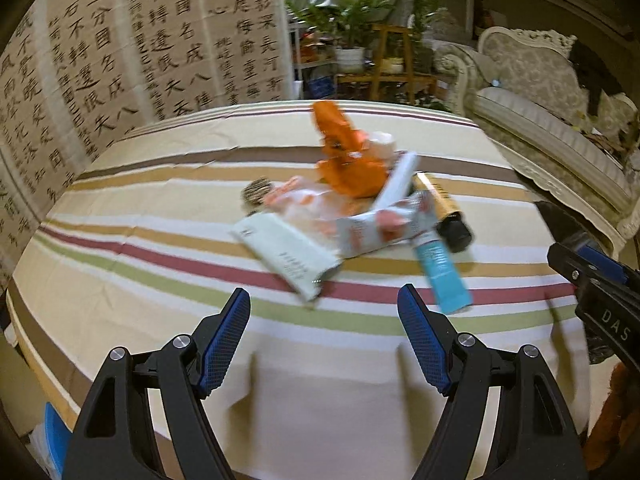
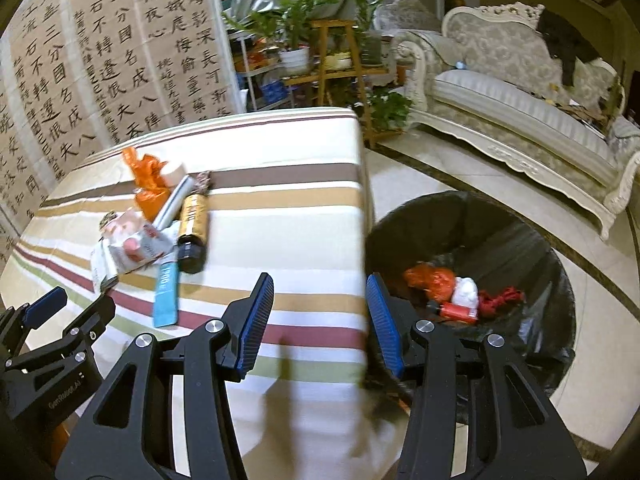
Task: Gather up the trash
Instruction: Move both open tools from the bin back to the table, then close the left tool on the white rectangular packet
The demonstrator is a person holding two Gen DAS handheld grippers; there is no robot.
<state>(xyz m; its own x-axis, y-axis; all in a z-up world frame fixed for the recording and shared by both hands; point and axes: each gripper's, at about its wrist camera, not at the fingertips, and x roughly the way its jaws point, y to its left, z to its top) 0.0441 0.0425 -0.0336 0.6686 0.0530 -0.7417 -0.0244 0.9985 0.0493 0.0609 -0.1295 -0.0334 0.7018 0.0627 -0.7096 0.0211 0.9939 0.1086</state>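
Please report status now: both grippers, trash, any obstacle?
Left gripper open, empty. Right gripper open, empty. Trash pile on table; bin beside it, partly filled. Nothing in the way.

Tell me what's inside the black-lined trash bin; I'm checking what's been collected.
Inside the trash bin: an orange plastic bag, a white crumpled piece, a red-orange container and red string. Anything beneath them is covered.

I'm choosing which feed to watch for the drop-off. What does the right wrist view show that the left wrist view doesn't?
Only the right wrist view shows the black-lined trash bin on the floor beside the table, with orange and red trash already inside. Only the left wrist view shows the pale flat packet in full. Both show the trash pile, with the blue tube, on the striped tablecloth, and both grippers open.
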